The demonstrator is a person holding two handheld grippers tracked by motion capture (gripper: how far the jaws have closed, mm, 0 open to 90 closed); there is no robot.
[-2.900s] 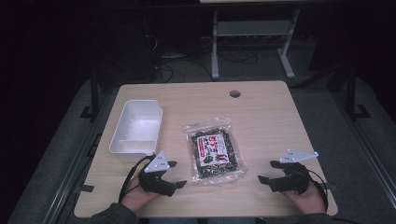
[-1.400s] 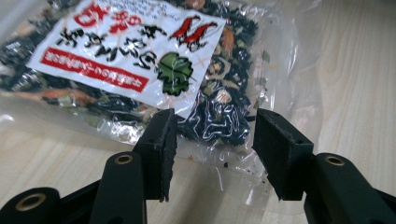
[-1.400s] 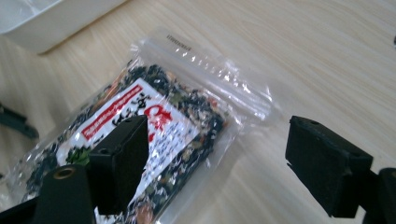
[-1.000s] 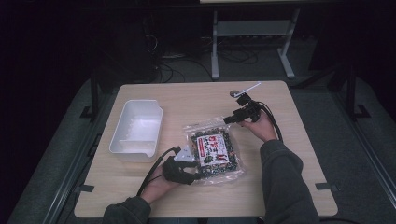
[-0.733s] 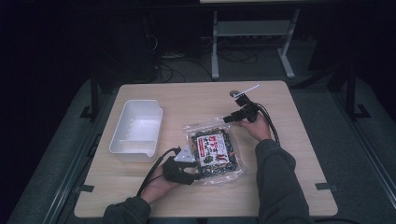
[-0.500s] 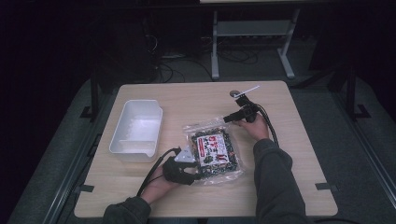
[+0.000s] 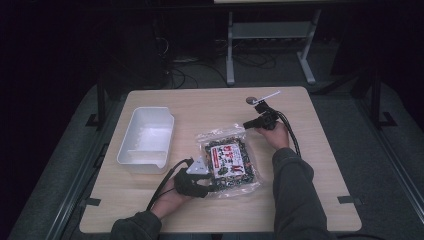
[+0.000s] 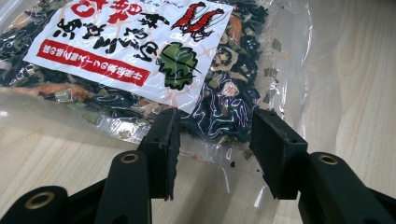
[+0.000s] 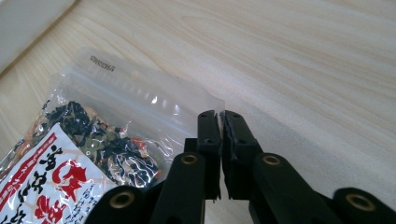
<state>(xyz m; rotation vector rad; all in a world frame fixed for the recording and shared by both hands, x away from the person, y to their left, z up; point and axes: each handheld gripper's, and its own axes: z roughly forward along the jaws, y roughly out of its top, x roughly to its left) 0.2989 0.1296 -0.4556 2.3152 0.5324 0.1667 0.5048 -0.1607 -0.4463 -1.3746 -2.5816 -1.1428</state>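
A clear zip bag (image 7: 227, 160) of dark dried food with a white and red label lies flat mid-table. My left gripper (image 7: 211, 188) is at its near left corner. In the left gripper view its jaws (image 8: 215, 135) stand apart over the bag's sealed edge (image 8: 219, 100); they have just been closing a little, with the bag's edge between them and not pinched. My right gripper (image 7: 246, 123) is at the bag's far right corner. In the right gripper view it (image 9: 219, 116) is shut on the corner of the clear zip strip (image 9: 154, 100).
An empty white bin (image 7: 147, 137) stands to the left of the bag. A round cable hole (image 7: 250, 100) is in the wooden table (image 7: 310, 190) near its far edge. Dark floor, cables and a metal stand lie beyond the table.
Both hands have left the table's front edge and gone to the bag. In the last second the right gripper sank slightly onto the bag's far right corner; the left stayed put.
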